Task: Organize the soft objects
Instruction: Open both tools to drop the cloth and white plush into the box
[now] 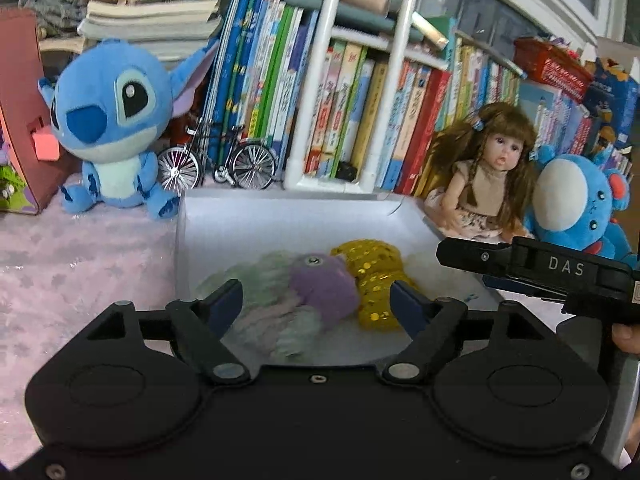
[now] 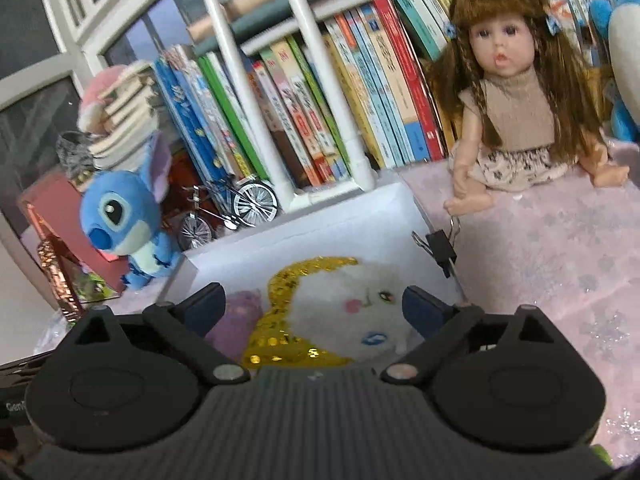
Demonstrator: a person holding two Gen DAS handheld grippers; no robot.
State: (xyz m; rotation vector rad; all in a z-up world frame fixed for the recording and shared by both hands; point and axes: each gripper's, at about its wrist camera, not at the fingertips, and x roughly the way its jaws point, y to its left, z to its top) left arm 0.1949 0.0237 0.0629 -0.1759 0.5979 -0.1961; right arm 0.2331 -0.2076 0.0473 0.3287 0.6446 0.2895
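2 soft toys (image 1: 304,304) in white box (image 1: 280,216), below both grippers' spread, empty jaws

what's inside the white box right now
Two soft toys lie in the white box: a fuzzy purple and green toy and a white plush with gold sequins. Their undersides and the floor beneath them are hidden.

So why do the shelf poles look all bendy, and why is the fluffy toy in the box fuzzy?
Left wrist view: the fisheye lens curves the white shelf poles and books near the edges; the fluffy toy in the box looks smeared, probably motion blur. Right wrist view: the same bending on the window frame; the doll stays fairly sharp.
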